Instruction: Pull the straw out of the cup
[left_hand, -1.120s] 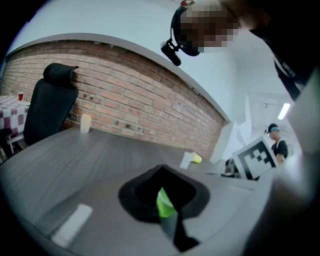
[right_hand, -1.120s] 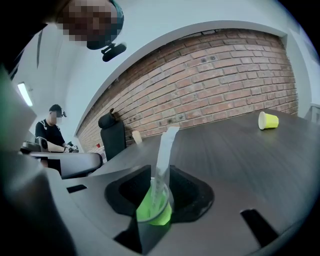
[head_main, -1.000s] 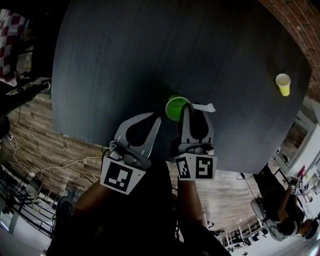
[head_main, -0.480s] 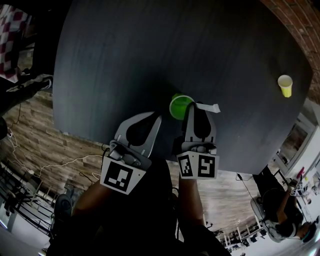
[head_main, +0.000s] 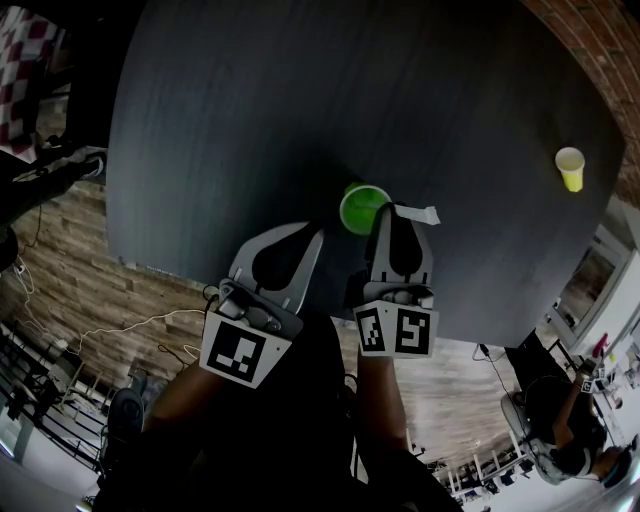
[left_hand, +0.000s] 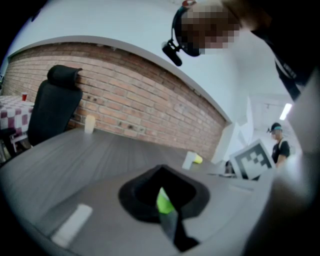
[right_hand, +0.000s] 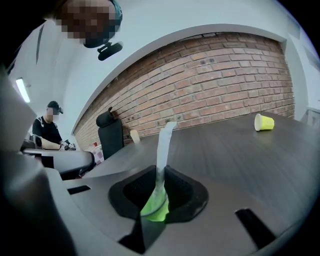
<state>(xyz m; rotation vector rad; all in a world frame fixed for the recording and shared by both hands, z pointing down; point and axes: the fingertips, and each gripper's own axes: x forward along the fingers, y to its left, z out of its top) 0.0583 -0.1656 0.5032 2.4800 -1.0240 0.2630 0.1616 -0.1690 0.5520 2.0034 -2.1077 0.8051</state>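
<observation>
Head view: round green cup (head_main: 362, 208), flat straw (head_main: 415, 213)

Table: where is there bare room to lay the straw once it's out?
The table is bare across its whole far and left side, and between the green cup and the yellow cup. It is crowded only at the near edge, where the left claw and right claw, whose jaws have just been closing on the straw, sit by the green cup.

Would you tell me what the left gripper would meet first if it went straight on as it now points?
Probably the green cup, just ahead of the left gripper; depth is unclear, so it might slip past.
</observation>
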